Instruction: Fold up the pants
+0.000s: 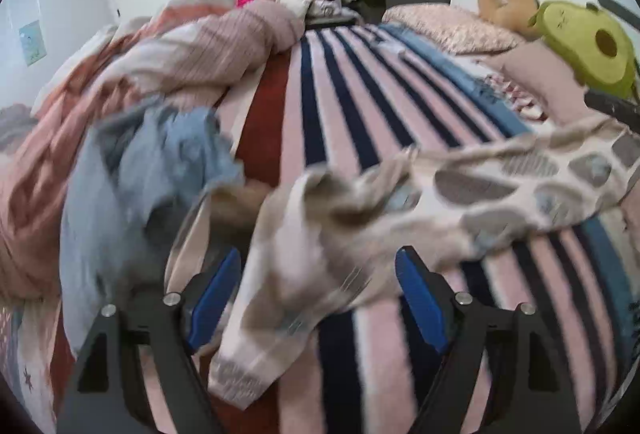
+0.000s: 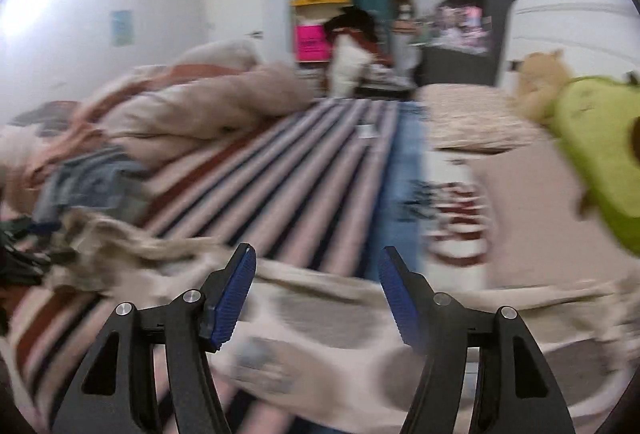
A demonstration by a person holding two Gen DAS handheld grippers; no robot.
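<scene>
Across the striped bedspread (image 1: 352,105) the patterned pants (image 1: 460,189) lie crumpled and unfolded; folding looks barely begun. Left gripper (image 1: 316,298) and right gripper (image 2: 314,294) hover over the fabric, fingers spread, pinching nothing.

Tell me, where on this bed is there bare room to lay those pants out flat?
The striped blanket is bare in the middle, between the heaped duvet on the left and the pillow with the avocado plush on the right. Crowded: the left edge, with blue clothes, and the near end under the patterned pants.
</scene>
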